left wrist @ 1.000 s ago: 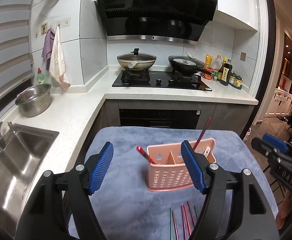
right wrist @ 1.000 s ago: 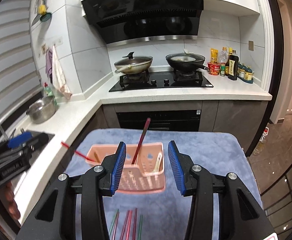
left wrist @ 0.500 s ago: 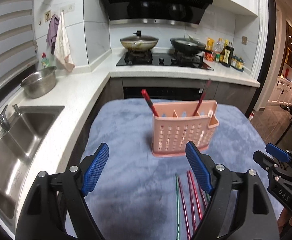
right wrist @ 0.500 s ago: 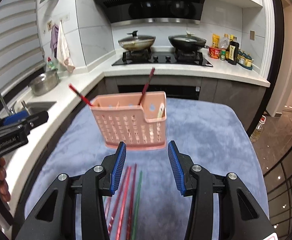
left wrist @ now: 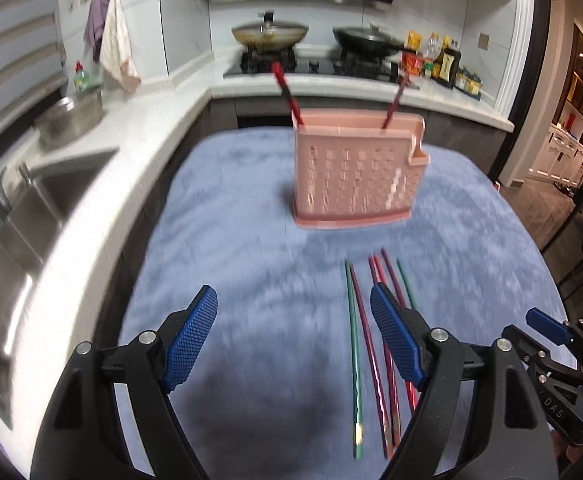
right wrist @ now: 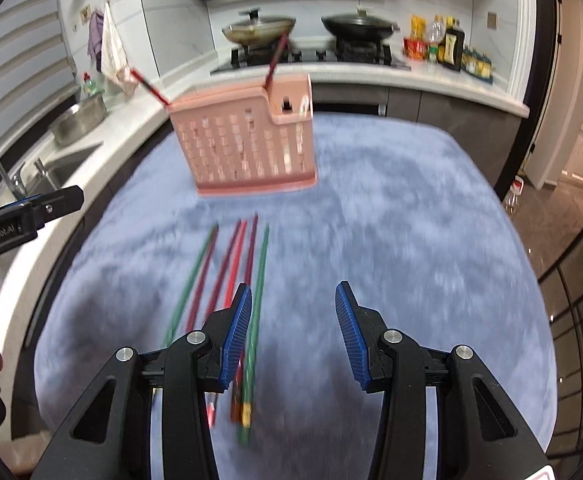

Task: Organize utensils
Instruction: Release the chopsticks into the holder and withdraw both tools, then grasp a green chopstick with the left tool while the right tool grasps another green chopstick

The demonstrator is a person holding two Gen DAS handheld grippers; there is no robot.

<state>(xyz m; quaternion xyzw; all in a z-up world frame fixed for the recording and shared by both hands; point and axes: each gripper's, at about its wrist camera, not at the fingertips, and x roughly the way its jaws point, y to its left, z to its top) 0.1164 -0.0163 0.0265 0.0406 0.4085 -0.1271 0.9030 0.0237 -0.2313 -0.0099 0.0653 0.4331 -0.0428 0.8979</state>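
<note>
A pink perforated utensil holder [left wrist: 357, 168] stands on the blue-grey cloth [left wrist: 231, 248], with two red chopsticks [left wrist: 287, 92] sticking out of it; it also shows in the right wrist view [right wrist: 247, 148]. Several red and green chopsticks [left wrist: 375, 340] lie side by side on the cloth in front of the holder; they also show in the right wrist view [right wrist: 227, 280]. My left gripper [left wrist: 293, 332] is open and empty, above the cloth just left of the chopsticks. My right gripper [right wrist: 291, 328] is open and empty, just right of them; its left finger [right wrist: 235, 332] overlaps them.
A sink [left wrist: 23, 216] and a steel pot [left wrist: 69, 116] sit on the white counter at left. A stove with two pans [left wrist: 269, 34] and bottles [left wrist: 443, 64] are behind. The cloth's edge drops off at right [right wrist: 531, 280].
Both grippers have pulled back and down from the holder toward the near side of the cloth. The loose chopsticks have come fully into view. Both stay open.
</note>
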